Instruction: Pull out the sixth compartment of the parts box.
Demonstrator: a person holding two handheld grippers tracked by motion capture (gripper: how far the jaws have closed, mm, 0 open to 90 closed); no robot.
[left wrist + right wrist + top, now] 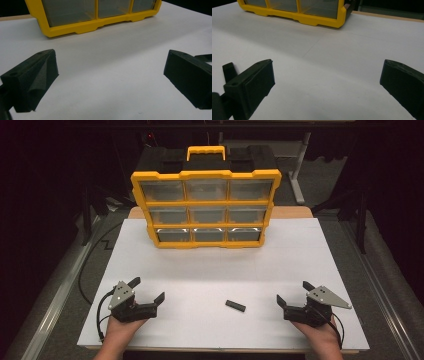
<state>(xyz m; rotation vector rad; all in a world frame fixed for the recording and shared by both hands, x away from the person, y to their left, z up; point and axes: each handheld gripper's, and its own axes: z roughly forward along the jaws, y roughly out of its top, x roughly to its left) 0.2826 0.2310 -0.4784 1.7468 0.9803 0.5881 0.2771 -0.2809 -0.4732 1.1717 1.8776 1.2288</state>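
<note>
1. Left gripper: low at near left of white table sheet, held in left hand. Jaws spread wide, nothing between them; in left gripper view only bare sheet lies between the two black jaws.
2. Right gripper: low at near right of sheet, held in right hand. Jaws spread wide, empty; in right gripper view the gap between them shows bare sheet only.
3. Small black block: lying flat on sheet, between the two grippers, nearer the right one, apart from both. Long axis slightly skewed to the table edge. In right gripper view, visible as a dark piece just beyond that gripper's left-hand jaw, outside the gap.
4. Yellow drawer organiser: standing at far middle of table, three rows of three clear drawers facing the person, all pushed in; yellow carry handle on top. Well apart from block and both grippers. Lower yellow frame seen at top of both gripper views.
5. Drawer contents: cannot tell through the clear fronts.
6. Cables trailing from each gripper toward near table edge.
</note>
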